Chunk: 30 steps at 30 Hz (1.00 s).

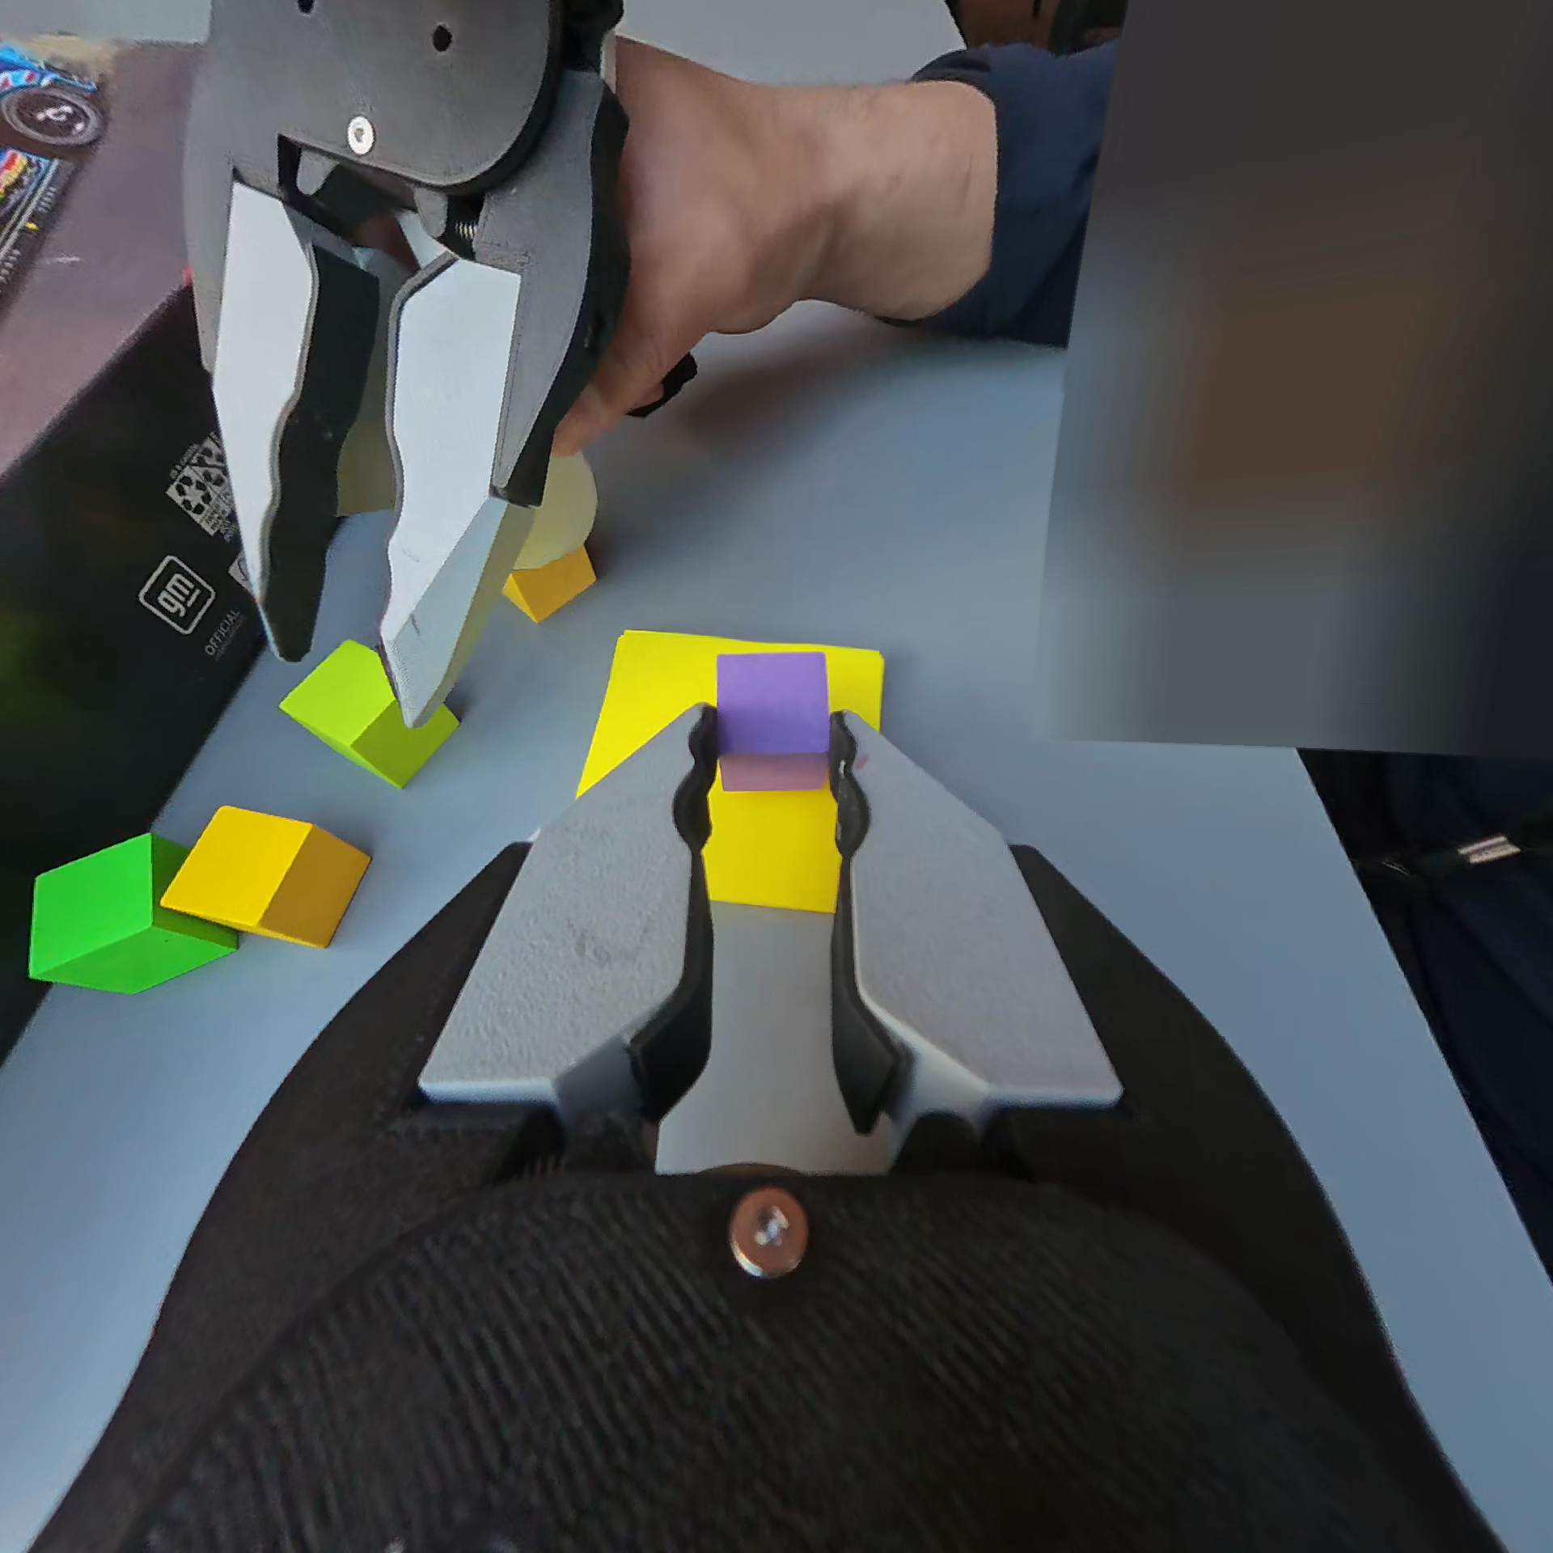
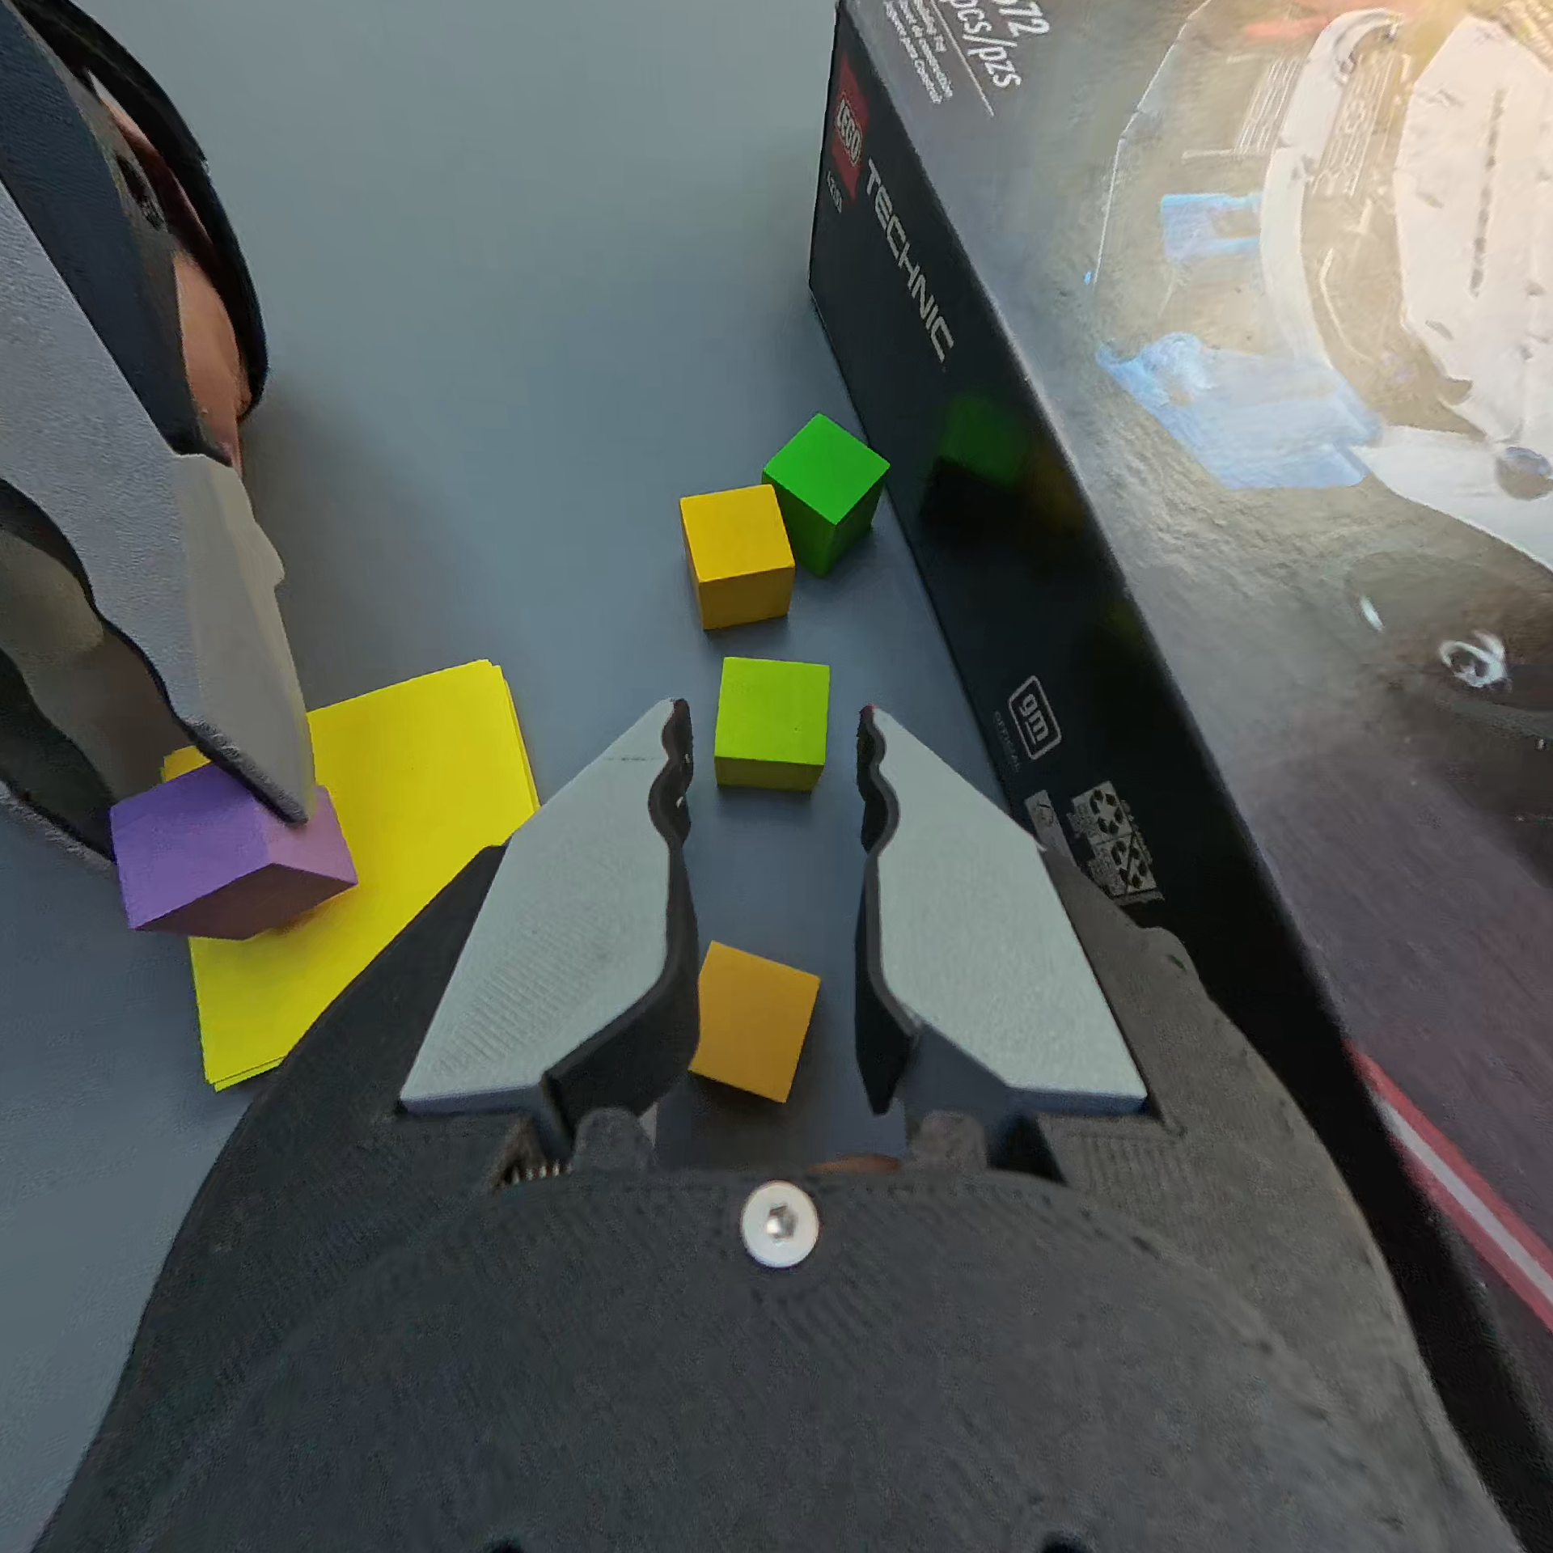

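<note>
right wrist view: a black printed toy box point(image 2: 1050, 504) bearing logos and small print stands on the grey counter point(image 2: 504, 336). left claw point(image 1: 771, 731) grips a purple cube point(image 1: 771, 702) over yellow paper point(image 1: 655, 697); right claw point(image 2: 773, 739) gapes around a lime cube point(image 2: 771, 718), untouched.

In my left wrist view, the cube I grip point(image 1: 771, 714) sits at frame centre between my left gripper's point(image 1: 771, 739) fingertips, over a paper pad point(image 1: 655, 697) on the table point(image 1: 840, 521). My right gripper point(image 1: 353, 664) hangs in the upper left, over a cube point(image 1: 336, 697). Another cube point(image 1: 550, 584) lies behind it, right of the fingers. Two touching cubes point(image 1: 260, 874) lie at the left edge, a box point(image 1: 101, 504) behind them.

In my right wrist view, one cube point(image 2: 771, 723) stands at centre between my parted fingertips, touching neither. A second cube point(image 2: 752, 1017) lies below it. The touching pair point(image 2: 739, 555) lies above it, the box point(image 2: 1176, 504) fills the right, the pad point(image 2: 403, 798) is at left.
</note>
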Tool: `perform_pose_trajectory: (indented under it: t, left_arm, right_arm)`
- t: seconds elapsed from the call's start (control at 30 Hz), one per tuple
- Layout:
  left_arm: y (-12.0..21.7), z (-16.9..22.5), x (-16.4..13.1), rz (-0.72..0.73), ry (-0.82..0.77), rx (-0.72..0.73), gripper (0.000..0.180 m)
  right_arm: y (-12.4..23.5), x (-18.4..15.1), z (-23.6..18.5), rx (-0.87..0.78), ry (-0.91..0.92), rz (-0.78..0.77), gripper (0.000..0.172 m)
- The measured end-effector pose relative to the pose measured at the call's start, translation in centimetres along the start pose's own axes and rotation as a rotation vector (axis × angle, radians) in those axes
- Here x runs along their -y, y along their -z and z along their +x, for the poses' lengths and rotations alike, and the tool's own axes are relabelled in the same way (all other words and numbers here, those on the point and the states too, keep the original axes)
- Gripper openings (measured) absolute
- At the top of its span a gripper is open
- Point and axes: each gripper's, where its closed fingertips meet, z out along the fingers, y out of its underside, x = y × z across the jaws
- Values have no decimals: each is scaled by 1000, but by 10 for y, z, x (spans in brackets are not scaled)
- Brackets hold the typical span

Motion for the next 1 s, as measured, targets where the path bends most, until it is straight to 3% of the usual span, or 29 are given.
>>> perform_pose_trajectory:
  t: [0.3, 0.4, 0.47, 0.53, 0.77, 1.0]
  left_arm:
    - [-6, -3, -9, -64, 67, -34, 25]
    - [-7, -3, -11, -82, 48, -17, 48]
    - [-8, -6, -14, -97, 36, 14, 42]
    - [-8, -9, -17, -117, 16, 55, 25]
    - [-5, -17, -15, -101, 14, 111, 25]
    - [-7, -14, -20, -134, -8, 100, 27]
  right_arm:
    - [-4, -5, -8, 67, -38, -30, 25]
    - [7, 8, -12, 108, -46, 45, 25]
    - [15, 13, -17, 148, -24, 79, 25]
    - [23, 16, -26, 199, 12, 101, 25]
    - [49, 23, -54, 304, 138, 139, 25]
    - [47, 10, -81, 375, 225, 38, 25]
